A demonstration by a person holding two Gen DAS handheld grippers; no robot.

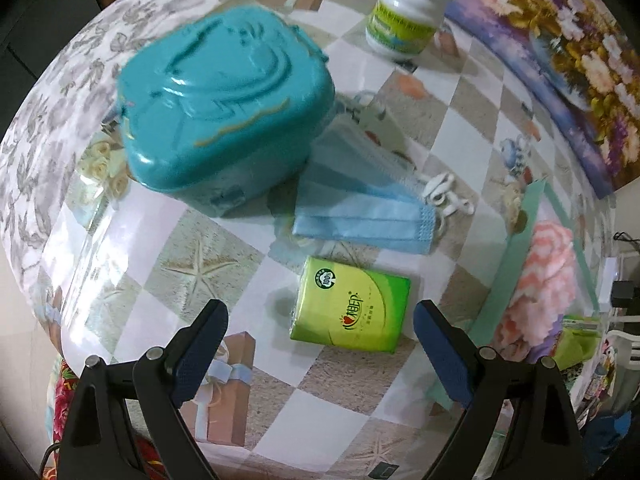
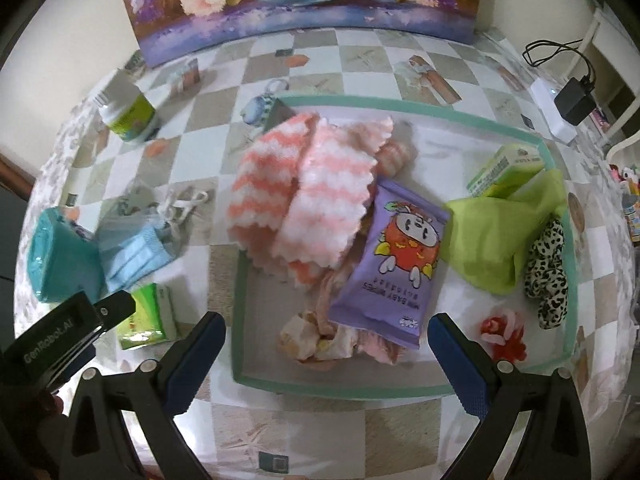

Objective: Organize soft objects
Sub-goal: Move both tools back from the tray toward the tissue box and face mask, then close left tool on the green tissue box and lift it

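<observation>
Two tongs are in view, both spread wide and both empty. One green rectangular tissue packet [image 1: 352, 307] lies flat on the checked desk [image 1: 328, 432], just ahead of the left tongs [image 1: 320, 354], between the lines of its two blue pads and touching neither. One stack of pale blue pleated face masks [image 1: 360, 204] lies beyond the packet, just beside one teal plastic lidded box [image 1: 224, 100]. One white pill bottle with a green label [image 1: 408, 12] stands farther back, well apart.

One shallow tray with a mint-green rim [image 2: 240, 312] lies ahead of the right tongs [image 2: 326, 360]. It holds one pink-and-white wavy-striped cloth [image 2: 304, 204], one purple wipes packet [image 2: 394, 256], one lime-green cloth [image 2: 492, 232], one leopard-print scrunchie [image 2: 548, 268], one red-and-white fabric flower [image 2: 504, 332] and one light green carton [image 2: 504, 168]. The purple packet's near end lies between the right tongs' open pads, untouched.
</observation>
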